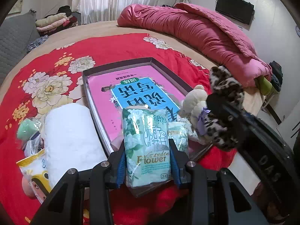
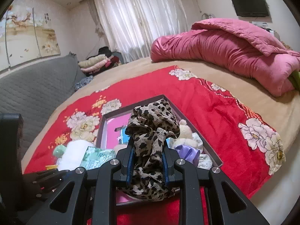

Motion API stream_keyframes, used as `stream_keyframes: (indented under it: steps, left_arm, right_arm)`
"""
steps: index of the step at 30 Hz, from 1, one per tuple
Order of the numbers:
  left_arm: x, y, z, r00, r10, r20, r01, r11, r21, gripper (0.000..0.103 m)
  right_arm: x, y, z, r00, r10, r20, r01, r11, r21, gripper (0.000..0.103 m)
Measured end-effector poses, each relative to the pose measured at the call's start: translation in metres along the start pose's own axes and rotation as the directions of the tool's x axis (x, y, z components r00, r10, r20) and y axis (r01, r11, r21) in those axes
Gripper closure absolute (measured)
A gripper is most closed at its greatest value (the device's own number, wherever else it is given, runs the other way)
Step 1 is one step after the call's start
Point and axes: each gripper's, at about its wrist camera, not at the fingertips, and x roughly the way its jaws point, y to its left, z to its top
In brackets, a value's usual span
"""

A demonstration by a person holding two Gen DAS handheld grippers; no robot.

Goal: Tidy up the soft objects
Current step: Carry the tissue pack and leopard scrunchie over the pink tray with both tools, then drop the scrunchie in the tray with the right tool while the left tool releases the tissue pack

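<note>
Your left gripper (image 1: pixel 148 161) pinches the tissue pack (image 1: pixel 148 142) over the box's (image 1: pixel 120 64) near edge — lower it flat inside. Your right gripper (image 2: pixel 148 161) clamps the leopard scarf (image 2: pixel 151 131) — set it beside the plush bear (image 2: pixel 184 133).

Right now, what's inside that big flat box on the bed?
Inside the box lies a pink book, with a cream teddy bear and small tissue packs at one side. The held tissue pack and leopard cloth cover the rest.
</note>
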Motion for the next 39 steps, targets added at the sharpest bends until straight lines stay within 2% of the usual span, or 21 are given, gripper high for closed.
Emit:
stream_keyframes:
  steps: [15, 26, 28, 29, 31, 39]
  left_arm:
    - [0.013, 0.013, 0.0, 1.0, -0.004, -0.009, 0.004, 1.0, -0.023, 0.063]
    - [0.014, 0.012, -0.004, 1.0, 0.009, -0.008, -0.009, 1.0, 0.011, 0.063]
    - [0.014, 0.012, -0.004, 1.0, 0.012, -0.008, -0.012, 1.0, 0.015, 0.063]
    - [0.014, 0.012, -0.004, 1.0, 0.011, -0.008, -0.011, 1.0, 0.016, 0.063]
    - [0.014, 0.011, -0.004, 1.0, 0.017, -0.008, -0.017, 1.0, 0.021, 0.063]
    - [0.015, 0.01, -0.004, 1.0, 0.02, -0.008, -0.02, 0.999, 0.026, 0.063]
  right_arm:
    - [0.026, 0.006, -0.006, 0.998, 0.0, -0.07, -0.002, 0.999, -0.033, 0.077]
    - [0.062, 0.004, -0.009, 0.982, -0.014, -0.188, 0.007, 0.999, -0.037, 0.075]
    - [0.068, 0.002, -0.008, 0.979, -0.012, -0.205, 0.005, 0.999, -0.031, 0.071]
    - [0.069, 0.002, -0.009, 0.977, -0.012, -0.212, 0.006, 1.0, -0.028, 0.064]
    - [0.072, 0.0, -0.009, 0.974, -0.023, -0.226, 0.018, 1.0, -0.024, 0.062]
    - [0.067, 0.002, -0.01, 0.98, -0.013, -0.198, 0.008, 1.0, -0.027, 0.04]
